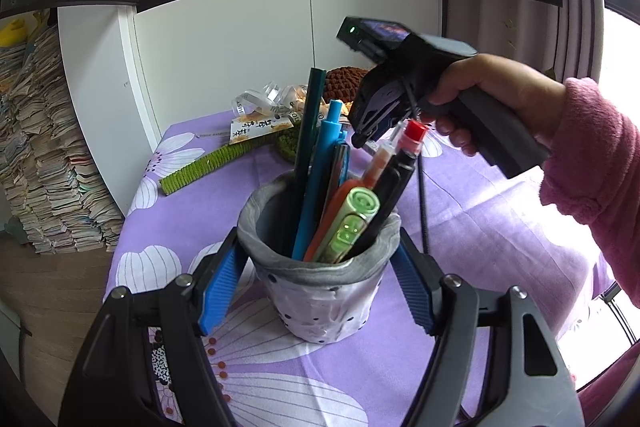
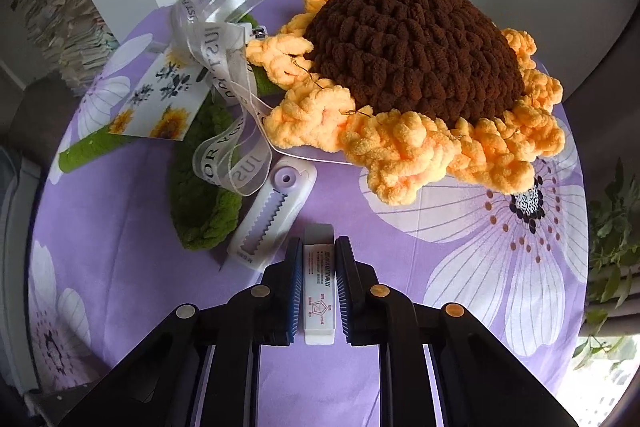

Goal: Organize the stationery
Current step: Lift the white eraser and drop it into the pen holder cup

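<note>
The right gripper points steeply down at the purple flowered tablecloth, and its jaws are clamped on a white eraser in a printed paper sleeve, both blue pads pressed against the long sides. In the right wrist view the eraser's long axis runs from 6 o'clock to 12 o'clock, in line with the fingers, and its bare far end sticks out past the fingertips toward 12 o'clock. At about 10 o'clock from the eraser, just beside it, lies a white utility knife with a lilac toothed slider; its long axis slants from 7 o'clock up to 1 o'clock. Beyond both, from 12 to 2 o'clock, sits a crocheted sunflower, with a clear printed ribbon and a green crocheted leaf at 10 to 11 o'clock. In the left wrist view the left gripper grips a grey pen holder, one blue pad on each side of its wall. The holder stands upright on the cloth, full of pens and markers, among them a green highlighter and a red-capped marker leaning toward 1 o'clock. A hand in a pink sleeve holds the right gripper at 1 o'clock, beyond the holder.
</note>
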A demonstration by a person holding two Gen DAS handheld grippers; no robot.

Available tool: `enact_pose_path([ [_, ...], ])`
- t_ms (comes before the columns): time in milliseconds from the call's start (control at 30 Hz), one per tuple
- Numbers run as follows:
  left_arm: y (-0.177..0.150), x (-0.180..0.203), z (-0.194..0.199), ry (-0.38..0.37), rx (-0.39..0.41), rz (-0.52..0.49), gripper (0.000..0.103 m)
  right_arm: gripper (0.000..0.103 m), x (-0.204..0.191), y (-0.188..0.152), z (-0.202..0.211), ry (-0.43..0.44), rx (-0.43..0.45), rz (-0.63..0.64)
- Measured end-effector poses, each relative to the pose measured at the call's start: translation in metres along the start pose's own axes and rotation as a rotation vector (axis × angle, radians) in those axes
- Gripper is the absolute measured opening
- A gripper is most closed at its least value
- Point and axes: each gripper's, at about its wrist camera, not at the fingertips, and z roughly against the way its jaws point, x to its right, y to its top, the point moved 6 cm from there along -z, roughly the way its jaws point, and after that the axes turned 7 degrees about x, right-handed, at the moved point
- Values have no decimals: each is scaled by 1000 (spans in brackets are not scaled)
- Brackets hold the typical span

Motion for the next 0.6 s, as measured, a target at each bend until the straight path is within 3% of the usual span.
enact_pose_path([
  [167,0,0,-1,2,-1,4,71,17,-2,-12,50,108,115,-32],
  [500,0,0,1,2,-2,3,71,17,-15,-37,154,236,346,22],
  [600,0,0,1,1,-2,4,71,17,-32,-39,188,340,425,38],
])
